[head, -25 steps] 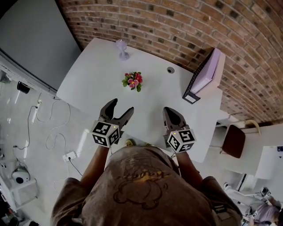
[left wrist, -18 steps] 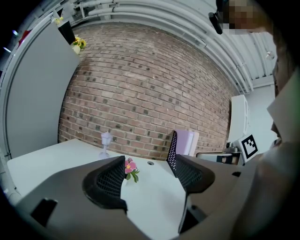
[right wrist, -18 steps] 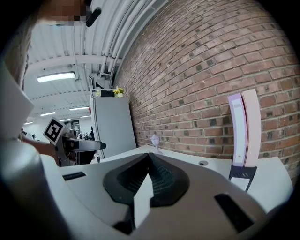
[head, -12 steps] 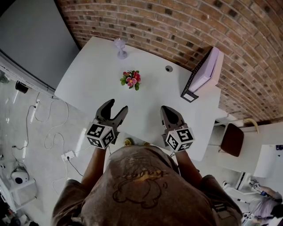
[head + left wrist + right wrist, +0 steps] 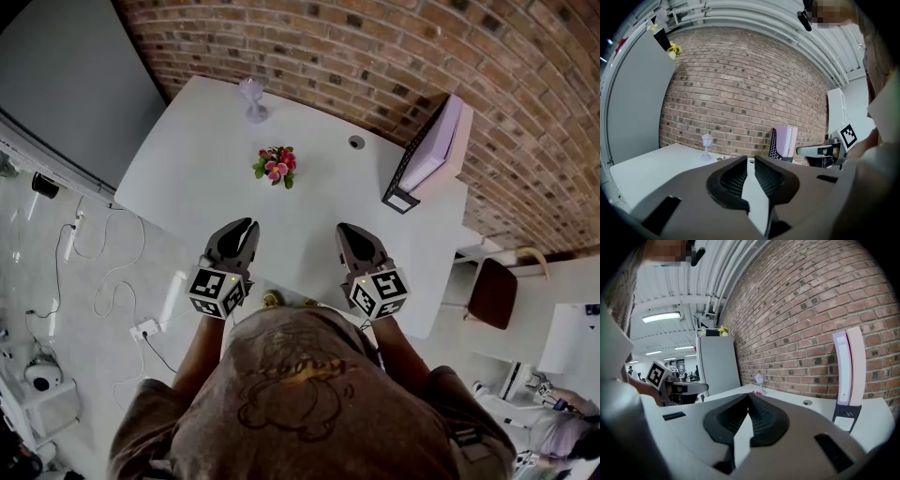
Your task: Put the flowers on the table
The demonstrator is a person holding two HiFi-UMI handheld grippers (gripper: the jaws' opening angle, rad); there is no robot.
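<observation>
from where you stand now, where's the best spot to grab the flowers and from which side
Grip the flowers low, at the green leaves around the base, not the pink blooms. Come in from the near edge of the table: nothing stands in the way there. The bunch looks compact and upright. Its stems don't show from above, so close gently.

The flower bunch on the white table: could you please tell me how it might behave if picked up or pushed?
The flower bunch looks small and leafy, so it is probably light and easily crushed by a firm grip. Resting on the smooth table, it would likely slide if pushed.
</observation>
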